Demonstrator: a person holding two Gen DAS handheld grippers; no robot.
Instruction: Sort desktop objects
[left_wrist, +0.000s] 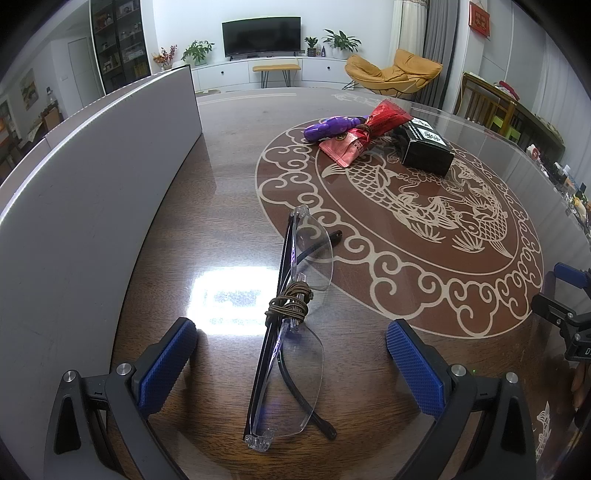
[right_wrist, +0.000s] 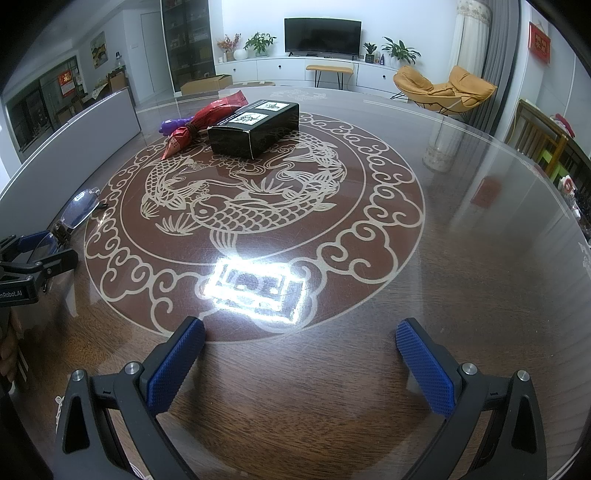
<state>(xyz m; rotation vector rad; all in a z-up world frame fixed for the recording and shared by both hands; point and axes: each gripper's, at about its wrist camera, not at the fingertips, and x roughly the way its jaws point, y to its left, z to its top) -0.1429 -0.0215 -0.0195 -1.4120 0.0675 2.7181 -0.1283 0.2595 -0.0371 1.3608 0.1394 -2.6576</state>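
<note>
My left hand-held gripper (left_wrist: 291, 354) is spread wide, blue textured pads either side of the folded clear rimless glasses with black arms (left_wrist: 291, 325), not touching them. The glasses lie on the glossy dark wood counter with a cream fish-and-cloud inlay (left_wrist: 424, 221), a brown cord wound around the bridge (left_wrist: 290, 304); one lens sits between my pads, the other reaches forward onto the rim of the inlay. A long white panel (left_wrist: 92, 177) stands along the left of the counter. Far side of the inlay: purple plastic toy (left_wrist: 330, 127), red foil snack packet tied in the middle (left_wrist: 364, 136) lying against it, and a black rectangular box with white labels (left_wrist: 426, 147) just right of the packet. My right hand-held gripper (right_wrist: 299, 363) is also spread, nothing between its pads, hovering over bare counter near the inlay's close rim, well apart from the box. In the right wrist view the left hand-held gripper and the glasses show at the left edge.
</note>
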